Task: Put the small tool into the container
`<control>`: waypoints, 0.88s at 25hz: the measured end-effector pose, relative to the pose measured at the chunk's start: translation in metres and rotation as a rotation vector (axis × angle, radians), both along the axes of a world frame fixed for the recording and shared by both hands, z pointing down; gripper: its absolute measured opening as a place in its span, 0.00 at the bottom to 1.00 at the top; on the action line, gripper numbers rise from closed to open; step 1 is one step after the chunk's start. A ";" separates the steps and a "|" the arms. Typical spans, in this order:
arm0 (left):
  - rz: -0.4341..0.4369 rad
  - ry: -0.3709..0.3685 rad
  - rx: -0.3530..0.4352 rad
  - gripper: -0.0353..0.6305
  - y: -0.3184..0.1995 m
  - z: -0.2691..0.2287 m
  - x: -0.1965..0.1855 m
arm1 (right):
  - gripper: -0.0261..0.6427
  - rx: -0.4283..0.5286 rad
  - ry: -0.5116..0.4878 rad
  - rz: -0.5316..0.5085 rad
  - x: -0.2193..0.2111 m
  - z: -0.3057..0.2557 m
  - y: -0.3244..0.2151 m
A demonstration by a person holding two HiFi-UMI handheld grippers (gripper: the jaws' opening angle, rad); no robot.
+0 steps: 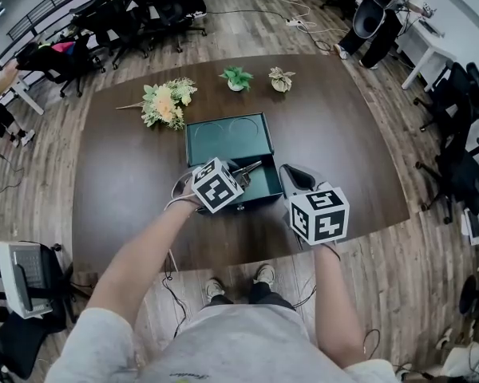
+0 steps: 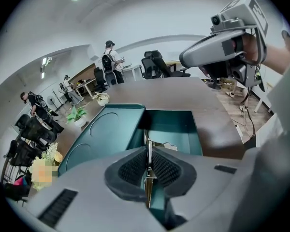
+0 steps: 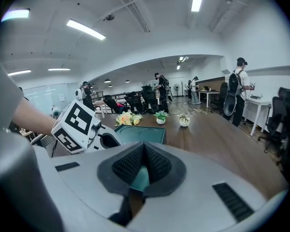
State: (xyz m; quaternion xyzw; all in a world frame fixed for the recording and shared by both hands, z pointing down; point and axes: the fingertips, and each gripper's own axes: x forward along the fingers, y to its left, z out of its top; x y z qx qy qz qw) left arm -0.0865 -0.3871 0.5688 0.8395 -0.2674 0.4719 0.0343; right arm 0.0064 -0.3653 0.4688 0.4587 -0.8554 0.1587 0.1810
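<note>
An open dark-green container [image 1: 259, 188] sits near the front of the brown table, its lid [image 1: 226, 138] lying flat behind it. My left gripper [image 1: 241, 171] hovers over the container's left part, pointing steeply down. Its jaws are shut on a thin metal small tool [image 1: 251, 166]. In the left gripper view the small tool [image 2: 148, 151] stands edge-on between the pads above the container's inside [image 2: 176, 127]. My right gripper [image 1: 287, 171] is held just right of the container, shut and empty. The right gripper view shows its pads [image 3: 154, 163] meeting at the tips, with the lid [image 3: 137, 134] beyond.
A flower bouquet [image 1: 168, 102] lies behind the lid at the left, and two small potted plants [image 1: 236, 77] [image 1: 281, 79] stand farther back. Office chairs [image 1: 152, 6] and people [image 2: 108, 57] are around the table. The table's front edge [image 1: 247, 254] is close to my body.
</note>
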 end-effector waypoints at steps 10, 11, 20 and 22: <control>-0.003 0.029 -0.026 0.14 0.007 0.004 0.007 | 0.04 -0.005 0.000 0.017 0.002 0.001 0.011; 0.000 0.033 -0.028 0.14 0.008 0.005 0.007 | 0.04 -0.006 0.000 0.019 0.001 0.002 0.012; 0.006 0.047 -0.043 0.18 0.014 0.010 0.012 | 0.04 -0.009 -0.001 0.037 0.005 0.002 0.022; 0.010 0.045 -0.045 0.18 0.016 0.011 0.013 | 0.04 -0.012 0.000 0.040 0.006 0.003 0.024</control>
